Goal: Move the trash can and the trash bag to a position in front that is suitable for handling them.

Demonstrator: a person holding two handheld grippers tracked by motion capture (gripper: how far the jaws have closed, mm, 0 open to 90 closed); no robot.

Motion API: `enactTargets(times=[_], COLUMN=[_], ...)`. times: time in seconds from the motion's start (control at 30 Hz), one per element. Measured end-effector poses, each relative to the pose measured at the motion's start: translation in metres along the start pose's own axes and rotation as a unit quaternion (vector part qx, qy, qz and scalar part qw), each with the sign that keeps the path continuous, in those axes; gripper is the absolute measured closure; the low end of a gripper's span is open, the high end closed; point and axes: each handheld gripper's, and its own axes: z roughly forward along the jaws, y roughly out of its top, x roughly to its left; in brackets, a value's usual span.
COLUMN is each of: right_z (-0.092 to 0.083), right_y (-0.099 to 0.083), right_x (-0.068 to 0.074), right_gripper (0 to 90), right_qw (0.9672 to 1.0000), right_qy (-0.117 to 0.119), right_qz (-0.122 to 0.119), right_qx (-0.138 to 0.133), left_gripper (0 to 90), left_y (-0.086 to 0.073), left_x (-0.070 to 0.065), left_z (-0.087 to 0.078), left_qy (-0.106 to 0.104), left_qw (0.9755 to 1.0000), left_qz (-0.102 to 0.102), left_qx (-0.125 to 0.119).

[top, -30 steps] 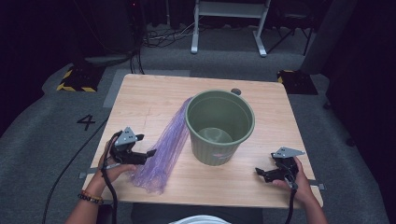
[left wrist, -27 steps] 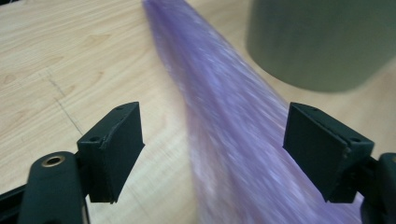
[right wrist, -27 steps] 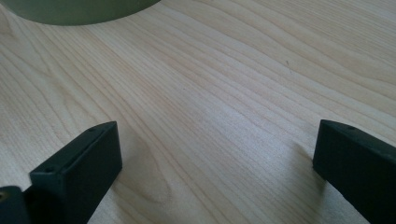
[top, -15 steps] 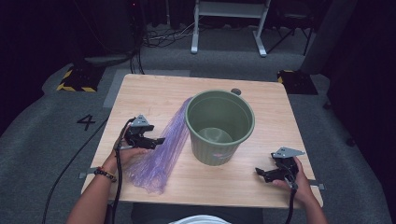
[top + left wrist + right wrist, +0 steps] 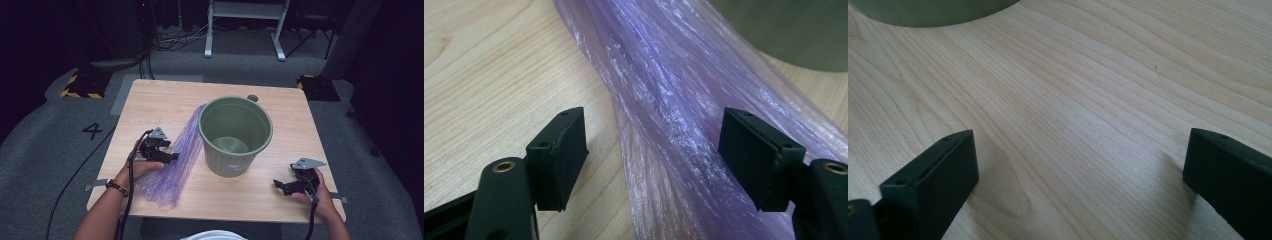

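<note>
Now left tool [image 5: 654,155] straddling purple bag [image 5: 664,100], jaws just narrowing, pads not touching, beside bin [image 5: 235,135].

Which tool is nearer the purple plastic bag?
Left. The left tool straddles the purple plastic bag, jaws closing; the right tool sits beyond the green bin.

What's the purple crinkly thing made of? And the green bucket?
The purple bag looks like thin, see-through plastic film: glossy, wrinkled into streaks, wood showing faintly through. The green bucket seems to be hard matte plastic, with ribbed sides and a dull, even colour.
</note>
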Motion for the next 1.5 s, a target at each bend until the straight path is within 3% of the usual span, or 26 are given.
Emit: enactTargets(times=[0.13,0.2,0.3,0.47,0.53,0.63,0.67,0.73,0.77,0.8,0.87,1.0,1.03,1.07,1.1,1.13,1.17,1.2,1.27,1.3,1.37,1.43,1.5], right_z=[0.000,0.000,0.000,0.000,0.000,0.000,-0.001,-0.003,-0.003,-0.004,-0.006,-0.011,-0.011,-0.011,-0.011,-0.007,-0.007,-0.001,0.006,0.009,0.015,0.020,0.025], right_y=[0.000,0.000,0.000,0.000,0.000,0.000,0.000,-0.001,-0.001,0.000,0.004,0.024,0.024,0.034,0.034,0.043,0.043,0.051,0.058,0.062,0.068,0.072,0.075], right_x=[0.000,0.000,0.000,0.000,0.000,0.000,0.001,0.001,0.001,0.004,0.010,0.032,0.032,0.045,0.045,0.059,0.059,0.073,0.084,0.089,0.095,0.094,0.094], right_gripper=[1.1,1.1,1.1,1.1,1.1,1.5,5.7,21.2,21.2,16.8,17.6,16.6,16.6,16.6,16.6,15.5,15.5,15.4,15.5,14.6,14.3,13.5,13.9], right_qw=[1.0000,1.0000,1.0000,1.0000,1.0000,1.0000,1.0000,0.9998,0.9998,0.9993,0.9986,0.9944,0.9944,0.9916,0.9916,0.9900,0.9900,0.9881,0.9866,0.9867,0.9871,0.9881,0.9881], right_qy=[0.000,0.000,0.000,0.000,0.000,0.000,0.000,0.004,0.004,0.021,0.019,0.032,0.032,0.038,0.038,0.043,0.043,0.050,0.052,0.047,0.014,0.002,0.004], right_qz=[0.000,0.000,0.000,0.000,0.000,0.000,-0.004,-0.010,-0.010,-0.004,-0.009,-0.024,-0.024,-0.036,-0.036,-0.041,-0.041,-0.048,-0.047,-0.049,-0.045,-0.031,-0.026], right_qx=[0.000,0.000,0.000,0.000,0.000,0.000,-0.003,-0.018,-0.018,-0.032,-0.049,-0.098,-0.098,-0.118,-0.118,-0.128,-0.128,-0.137,-0.147,-0.148,-0.153,-0.151,-0.152], left_gripper=[29.6,33.2,34.2,30.9,30.2,29.0,29.0,29.5,29.5,29.7,31.9,38.8,43.6,43.9,45.0,46.4,46.8,47.1,47.2,47.2,47.0,46.1,45.0], left_y=[0.000,-0.001,-0.001,-0.004,-0.006,-0.008,-0.010,-0.012,-0.012,-0.015,-0.017,-0.022,-0.022,-0.023,-0.023,-0.023,-0.023,-0.023,-0.023,-0.024,-0.024,-0.024,-0.023], left_x=[-0.002,-0.005,-0.011,-0.021,-0.027,-0.028,-0.027,-0.025,-0.025,-0.023,-0.022,-0.026,-0.026,-0.027,-0.027,-0.029,-0.029,-0.029,-0.031,-0.032,-0.035,-0.037,-0.039], left_z=[0.000,0.000,-0.002,-0.006,-0.012,-0.018,-0.027,-0.037,-0.037,-0.044,-0.047,-0.035,-0.035,-0.031,-0.031,-0.031,-0.031,-0.030,-0.029,-0.028,-0.026,-0.024,-0.022], left_qy=[0.003,0.015,0.016,-0.002,-0.005,-0.006,0.003,-0.001,-0.001,-0.001,-0.011,-0.029,-0.029,-0.046,-0.046,-0.048,-0.048,-0.047,-0.044,-0.042,-0.036,-0.034,-0.032], left_qw=[1.0000,0.9998,0.9998,0.9998,0.9993,0.9992,0.9994,0.9996,0.9996,0.9998,0.9998,0.9982,0.9982,0.9972,0.9972,0.9967,0.9967,0.9969,0.9974,0.9977,0.9978,0.9979,0.9979], left_qz=[0.008,0.014,0.004,-0.007,0.000,0.005,0.008,0.016,0.016,0.013,0.009,0.028,0.028,0.035,0.035,0.045,0.045,0.045,0.043,0.041,0.048,0.051,0.052], left_qx=[0.002,0.002,0.008,0.019,0.037,0.039,0.032,0.025,0.025,0.016,0.014,0.044,0.044,0.046,0.046,0.047,0.047,0.044,0.037,0.033,0.027,0.022,0.018])
